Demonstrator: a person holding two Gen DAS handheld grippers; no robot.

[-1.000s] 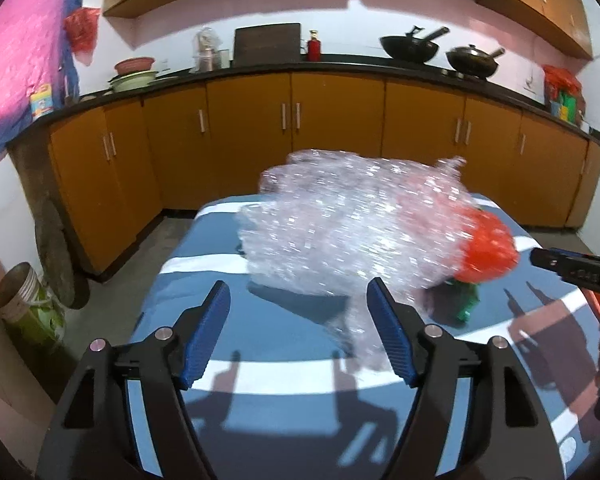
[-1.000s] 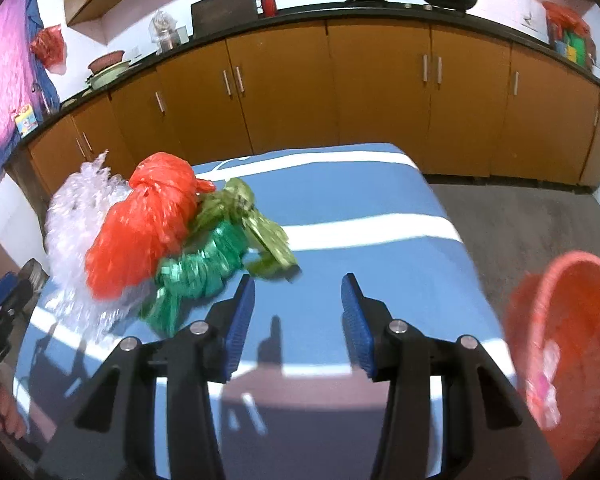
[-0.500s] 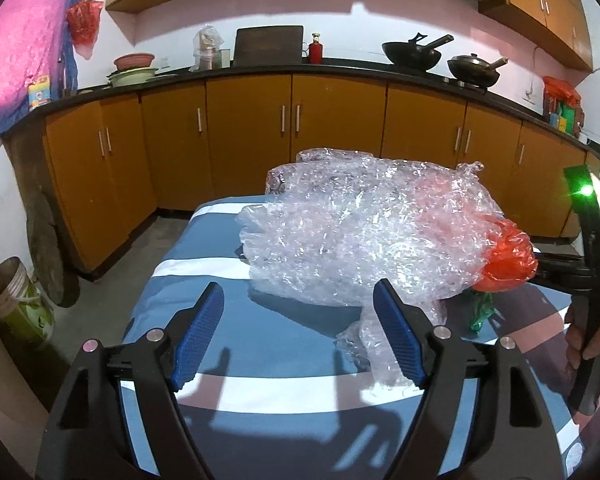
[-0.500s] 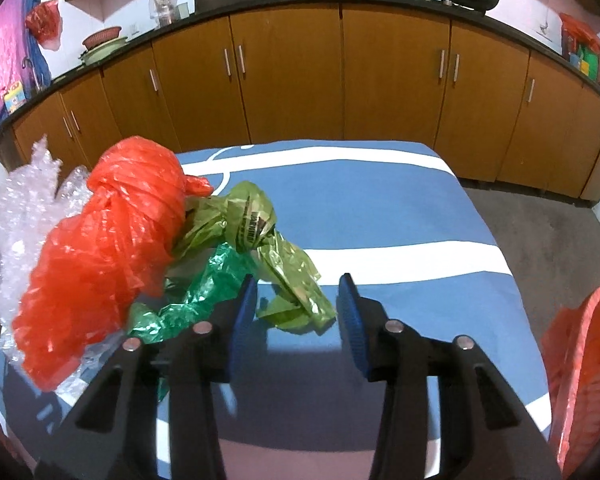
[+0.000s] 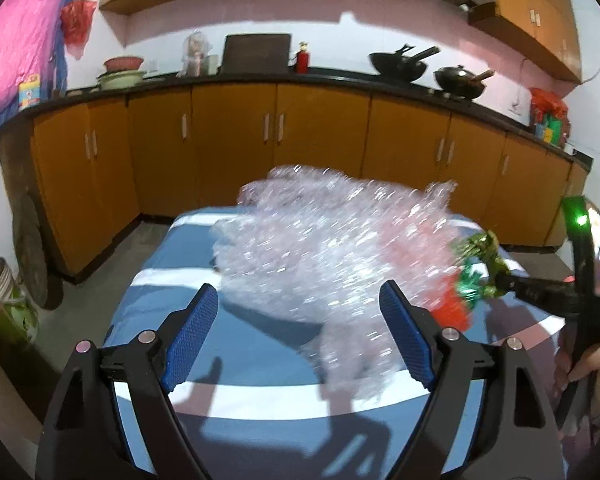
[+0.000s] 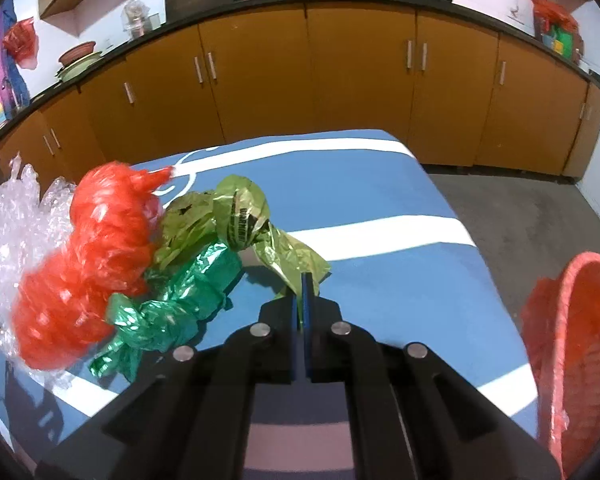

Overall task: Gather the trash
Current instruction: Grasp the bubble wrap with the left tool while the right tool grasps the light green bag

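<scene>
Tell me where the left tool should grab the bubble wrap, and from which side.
Take the bubble wrap by the crumpled tail that hangs toward the near edge of the table, coming straight in from the front. The main wad looks wider than the open left tool, while that tail is narrow and already lies just ahead of its right finger. The red bag rests against the far side.

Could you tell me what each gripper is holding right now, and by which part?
The right gripper is shut on the olive-green bag, pinching its loose trailing end nearest the camera. The left gripper is open and holds nothing; the bubble wrap lies just ahead of it.
</scene>
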